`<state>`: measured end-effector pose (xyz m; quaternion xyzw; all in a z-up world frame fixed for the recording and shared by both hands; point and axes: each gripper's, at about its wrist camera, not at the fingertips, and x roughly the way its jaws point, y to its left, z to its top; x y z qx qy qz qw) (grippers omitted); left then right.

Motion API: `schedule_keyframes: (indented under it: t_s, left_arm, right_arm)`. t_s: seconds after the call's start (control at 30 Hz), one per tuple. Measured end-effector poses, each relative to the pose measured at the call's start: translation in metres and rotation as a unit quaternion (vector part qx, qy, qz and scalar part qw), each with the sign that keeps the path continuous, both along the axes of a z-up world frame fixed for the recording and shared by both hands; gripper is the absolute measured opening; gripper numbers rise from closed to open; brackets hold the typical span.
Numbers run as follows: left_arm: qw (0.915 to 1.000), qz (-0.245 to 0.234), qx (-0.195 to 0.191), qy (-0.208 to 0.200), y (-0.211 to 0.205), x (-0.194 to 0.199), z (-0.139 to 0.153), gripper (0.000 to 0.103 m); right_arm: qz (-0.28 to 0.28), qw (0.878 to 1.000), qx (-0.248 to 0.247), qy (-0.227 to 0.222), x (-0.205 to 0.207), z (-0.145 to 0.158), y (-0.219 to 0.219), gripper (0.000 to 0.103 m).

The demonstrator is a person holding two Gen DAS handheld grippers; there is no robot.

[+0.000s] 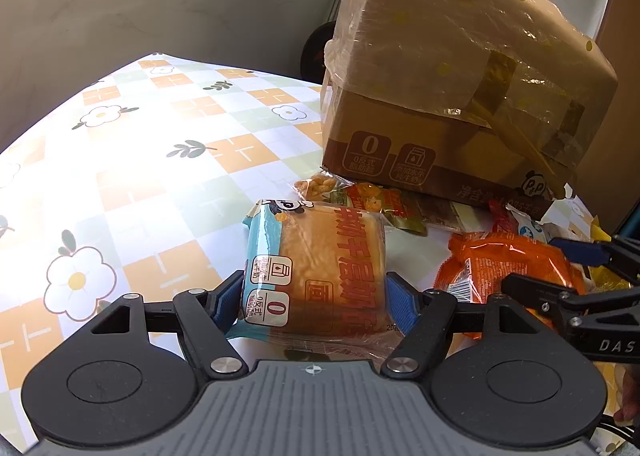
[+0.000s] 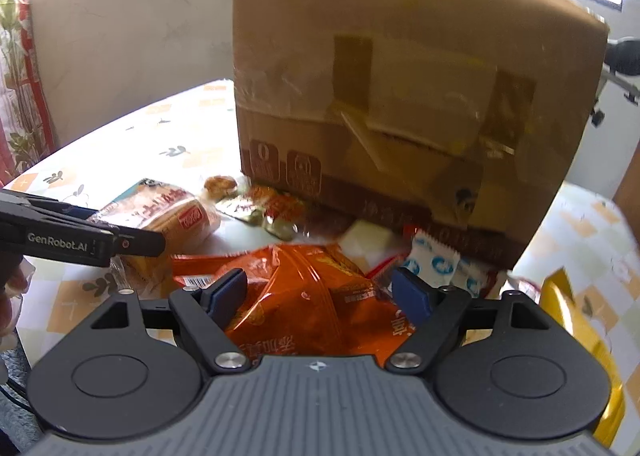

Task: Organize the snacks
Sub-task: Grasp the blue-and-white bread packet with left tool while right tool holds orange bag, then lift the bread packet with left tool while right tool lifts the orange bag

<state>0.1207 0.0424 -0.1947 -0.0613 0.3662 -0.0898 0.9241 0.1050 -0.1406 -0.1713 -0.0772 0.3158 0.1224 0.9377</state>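
Observation:
A bread pack (image 1: 316,264) with a blue edge and red lettering sits between the blue pads of my left gripper (image 1: 316,304), which press on its two sides. The same pack (image 2: 176,216) shows in the right wrist view, with the left gripper (image 2: 128,228) around it. An orange snack bag (image 2: 312,296) lies on the table between the wide-apart fingers of my right gripper (image 2: 320,292); the pads do not touch it. In the left wrist view the right gripper (image 1: 560,268) reaches over that orange bag (image 1: 500,260).
A big taped cardboard box (image 1: 440,96) (image 2: 400,96) stands just behind the snacks on the floral checked tablecloth (image 1: 160,176). Small packets (image 1: 360,196) lie at its base, with white-and-blue sachets (image 2: 436,260) and a yellow packet (image 2: 572,304) to the right.

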Motion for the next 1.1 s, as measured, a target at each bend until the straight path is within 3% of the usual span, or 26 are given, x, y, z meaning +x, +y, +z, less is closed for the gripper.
schedule_keyframes:
  t_s: [0.47, 0.73, 1.1]
  left_arm:
    - [0.9999, 0.002, -0.01, 0.002, 0.004, -0.006, 0.002, 0.075]
    - [0.9997, 0.011, -0.019, -0.005, 0.01, -0.013, 0.007, 0.075]
    - [0.9989, 0.016, -0.015, -0.042, 0.01, -0.026, 0.026, 0.075]
  right_arm:
    - [0.019, 0.999, -0.035, 0.001, 0.0, -0.011, 0.015, 0.087]
    - [0.042, 0.999, -0.023, -0.017, -0.011, -0.001, 0.015, 0.056]
    - [0.038, 0.997, 0.03, -0.066, -0.031, 0.025, 0.004, 0.053]
